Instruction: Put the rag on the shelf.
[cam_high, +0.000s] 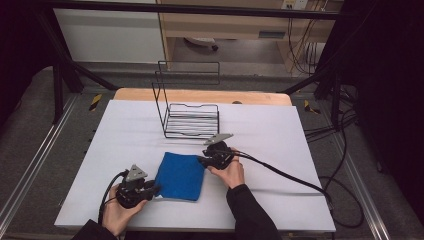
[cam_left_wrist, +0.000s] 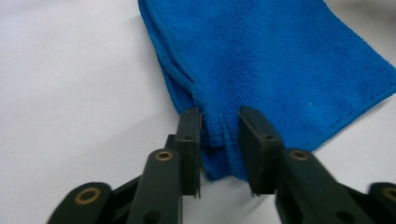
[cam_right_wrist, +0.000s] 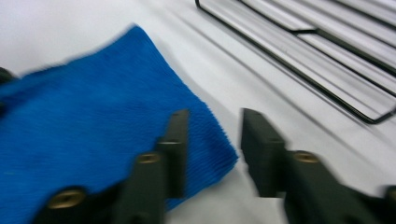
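The wire rack (cam_high: 190, 107) stands at the back centre of the desk (cam_high: 280, 200), blocking passage there. The folded blue cloth (cam_high: 180, 176) lies flat at the front centre, between the left tool (cam_high: 155, 190) and right tool (cam_high: 201, 160). Bare desk surface lies open on both sides of the rack and cloth.

A folded blue cloth (cam_high: 180, 176) was laid flat on the white table (cam_high: 280, 200), its layered edges stacked at the near-left corner. A black wire rack (cam_high: 191, 119) was stood just beyond it, apart from the cloth.
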